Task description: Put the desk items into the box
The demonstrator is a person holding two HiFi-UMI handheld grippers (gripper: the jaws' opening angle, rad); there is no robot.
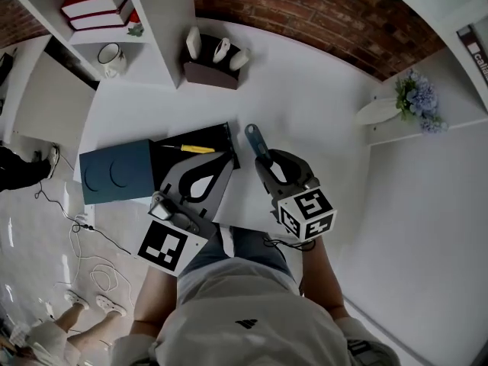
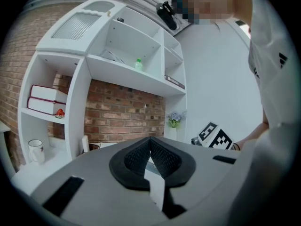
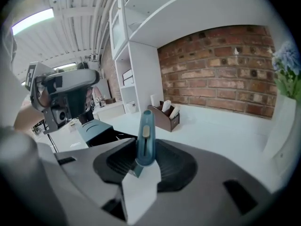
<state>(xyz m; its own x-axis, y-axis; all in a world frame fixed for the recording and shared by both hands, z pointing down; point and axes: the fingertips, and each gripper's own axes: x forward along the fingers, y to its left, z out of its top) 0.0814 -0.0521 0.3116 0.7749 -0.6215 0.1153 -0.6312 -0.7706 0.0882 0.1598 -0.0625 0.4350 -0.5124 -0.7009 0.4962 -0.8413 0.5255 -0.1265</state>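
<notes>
The right claw (image 3: 142,165) is clenched on the tail of the blue cutter (image 1: 254,139), whose long axis points away from the person toward the counter's (image 1: 320,113) back edge. The open box (image 1: 169,166), with a yellow item (image 1: 191,149) in it, sits just to that claw's left near the counter's front edge. The left claw (image 1: 223,158) hovers by the box's right wall, jaws pressed together on nothing, so it looks like a short carry leftward for the right one.
</notes>
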